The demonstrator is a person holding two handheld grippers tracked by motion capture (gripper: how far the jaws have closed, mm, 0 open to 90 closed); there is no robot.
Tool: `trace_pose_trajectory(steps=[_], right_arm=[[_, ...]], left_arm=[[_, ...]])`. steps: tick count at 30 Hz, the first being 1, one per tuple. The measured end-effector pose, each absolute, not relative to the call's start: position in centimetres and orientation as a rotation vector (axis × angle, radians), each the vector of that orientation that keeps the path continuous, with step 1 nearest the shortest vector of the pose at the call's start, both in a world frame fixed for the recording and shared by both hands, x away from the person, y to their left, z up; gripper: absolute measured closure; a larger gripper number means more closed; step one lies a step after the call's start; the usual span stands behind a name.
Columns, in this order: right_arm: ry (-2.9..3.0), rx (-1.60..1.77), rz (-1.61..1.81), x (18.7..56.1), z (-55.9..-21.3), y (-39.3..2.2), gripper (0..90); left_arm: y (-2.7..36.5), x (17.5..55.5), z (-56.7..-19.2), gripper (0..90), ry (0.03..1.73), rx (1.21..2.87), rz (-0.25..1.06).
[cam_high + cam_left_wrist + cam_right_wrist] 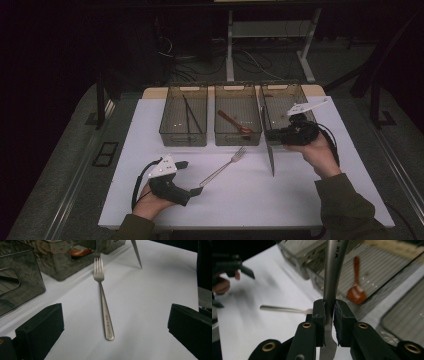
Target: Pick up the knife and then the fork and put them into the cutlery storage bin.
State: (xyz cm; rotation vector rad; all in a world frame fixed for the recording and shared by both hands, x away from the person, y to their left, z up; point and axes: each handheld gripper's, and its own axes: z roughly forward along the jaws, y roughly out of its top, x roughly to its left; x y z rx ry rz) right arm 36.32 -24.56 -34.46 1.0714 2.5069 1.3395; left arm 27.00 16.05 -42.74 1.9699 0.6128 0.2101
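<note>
While three smoky translucent plastic bins (238, 121) stood in a row at the far edge of the white table (280, 200), one silver metal fork (223, 167) lay flat just in front of the middle bin. The left gripper (192, 176), jaws spread wide, sat at the fork's handle end without touching it. The right gripper (270, 135) pinched one long silver knife (269, 145) beside the right-hand bin; the middle bin held one brown spoon (234, 122), the left bin two dark chopsticks (191, 115).

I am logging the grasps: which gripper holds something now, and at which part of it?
The right gripper is shut on the knife, near where handle meets blade. The left gripper is open around the fork, holding nothing.
</note>
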Motion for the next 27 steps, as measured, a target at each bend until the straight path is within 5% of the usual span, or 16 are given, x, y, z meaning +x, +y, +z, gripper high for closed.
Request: trace_pose_trajectory(steps=[27], right_arm=[[2.216, 1.165, 1.452, 36.6, -29.5, -31.4, 78.4]], left_arm=[[15.9, 27.0, -42.8, 0.0, 0.614, 1.970, 0.206]])
